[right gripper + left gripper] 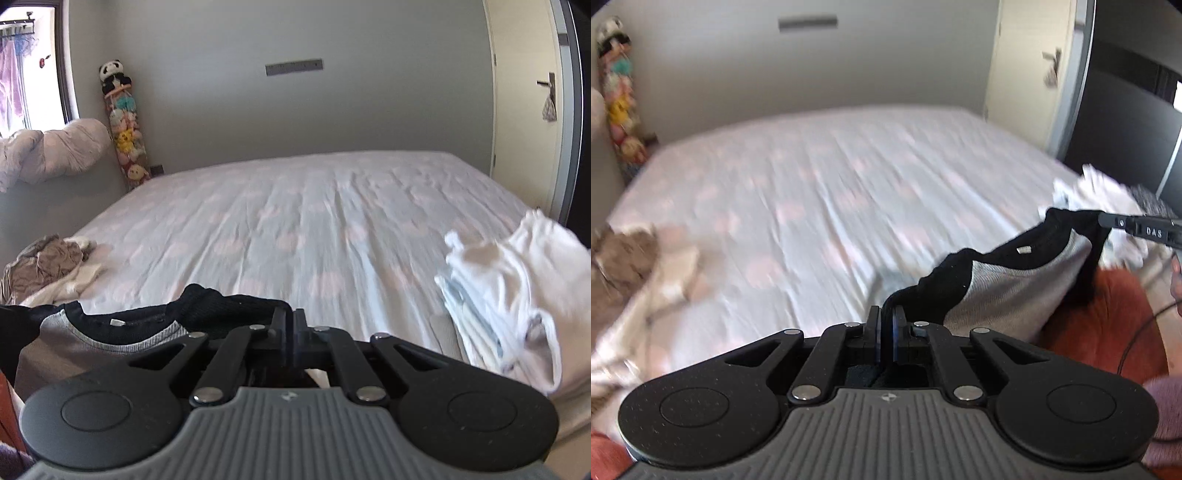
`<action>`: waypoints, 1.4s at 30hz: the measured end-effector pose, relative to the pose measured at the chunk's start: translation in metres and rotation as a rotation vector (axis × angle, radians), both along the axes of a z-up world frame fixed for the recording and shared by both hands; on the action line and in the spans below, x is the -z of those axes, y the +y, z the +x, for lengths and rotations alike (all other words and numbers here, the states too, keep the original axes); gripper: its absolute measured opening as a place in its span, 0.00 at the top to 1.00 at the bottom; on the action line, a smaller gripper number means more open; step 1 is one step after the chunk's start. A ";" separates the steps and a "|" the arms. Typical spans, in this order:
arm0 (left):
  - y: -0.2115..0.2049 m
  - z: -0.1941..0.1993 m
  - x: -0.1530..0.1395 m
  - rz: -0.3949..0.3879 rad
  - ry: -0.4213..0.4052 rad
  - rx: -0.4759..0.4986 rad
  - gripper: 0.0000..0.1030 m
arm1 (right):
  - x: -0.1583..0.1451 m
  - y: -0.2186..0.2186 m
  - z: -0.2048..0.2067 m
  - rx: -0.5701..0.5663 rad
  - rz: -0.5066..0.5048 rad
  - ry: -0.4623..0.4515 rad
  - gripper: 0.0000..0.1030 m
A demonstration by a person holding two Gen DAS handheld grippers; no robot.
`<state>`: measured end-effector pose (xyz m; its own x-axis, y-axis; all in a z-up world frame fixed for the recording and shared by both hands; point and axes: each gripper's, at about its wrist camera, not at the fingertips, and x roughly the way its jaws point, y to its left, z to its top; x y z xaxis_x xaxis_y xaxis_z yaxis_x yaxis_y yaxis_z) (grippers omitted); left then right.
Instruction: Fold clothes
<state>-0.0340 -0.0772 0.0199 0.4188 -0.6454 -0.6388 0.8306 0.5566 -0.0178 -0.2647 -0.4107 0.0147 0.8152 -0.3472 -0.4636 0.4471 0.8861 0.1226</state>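
Black-and-grey top (pixel 1008 280) stretched over the bed (pixel 831 184).
Clenched on its black edge: left claw (pixel 887 325) and right claw (pixel 293 332); white clothes (pixel 517 295) alongside.

You have two tongs, left (pixel 886 325) and right (pixel 293 332); one grey-and-black garment (pixel 1015 288); one bed (pixel 295 221); two clothes piles: brown (pixel 48 258), white (pixel 517 288).

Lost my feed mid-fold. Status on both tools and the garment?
Left tool and right tool both shut on the black-and-grey top, held up between them. Bed ahead bare in the middle; white pile at right.
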 end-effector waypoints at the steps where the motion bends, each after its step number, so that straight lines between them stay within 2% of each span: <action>1: 0.002 0.001 -0.015 -0.031 -0.032 -0.014 0.97 | -0.011 0.000 0.003 -0.005 -0.025 -0.034 0.96; 7: 0.012 -0.004 -0.100 -0.223 -0.210 -0.084 0.97 | -0.090 0.005 0.015 -0.034 -0.175 -0.239 0.96; 11: 0.022 -0.019 -0.142 -0.331 -0.317 -0.108 0.97 | -0.138 0.011 0.006 -0.039 -0.269 -0.379 0.97; 17: 0.041 -0.049 -0.181 -0.458 -0.431 -0.130 0.98 | -0.184 0.022 -0.020 -0.037 -0.372 -0.538 0.97; 19: 0.044 -0.059 -0.189 -0.488 -0.472 -0.139 0.98 | -0.195 0.025 -0.032 -0.012 -0.418 -0.593 1.00; 21: 0.047 -0.067 -0.196 -0.514 -0.488 -0.130 0.98 | -0.206 0.030 -0.045 0.040 -0.487 -0.652 1.00; 23: 0.041 -0.067 -0.197 -0.496 -0.475 -0.112 0.98 | -0.215 0.028 -0.053 0.041 -0.487 -0.672 1.00; 26: 0.023 -0.055 -0.180 -0.397 -0.406 -0.108 0.98 | -0.212 0.021 -0.046 -0.024 -0.402 -0.616 1.00; 29: 0.010 -0.035 -0.141 -0.275 -0.315 -0.143 0.98 | -0.176 0.021 -0.020 -0.111 -0.296 -0.478 1.00; 32: 0.003 -0.011 -0.099 -0.163 -0.233 -0.209 0.98 | -0.122 0.027 0.014 -0.195 -0.177 -0.309 1.00; 36: 0.024 0.017 -0.063 -0.122 -0.143 -0.310 0.98 | -0.048 0.039 0.056 -0.305 -0.017 -0.106 1.00; 40: 0.068 0.031 -0.052 -0.123 -0.103 -0.393 0.98 | 0.016 0.069 0.088 -0.434 0.091 0.058 1.00; 42: 0.080 0.034 -0.051 -0.108 -0.110 -0.433 0.98 | 0.039 0.086 0.106 -0.492 0.116 0.123 0.95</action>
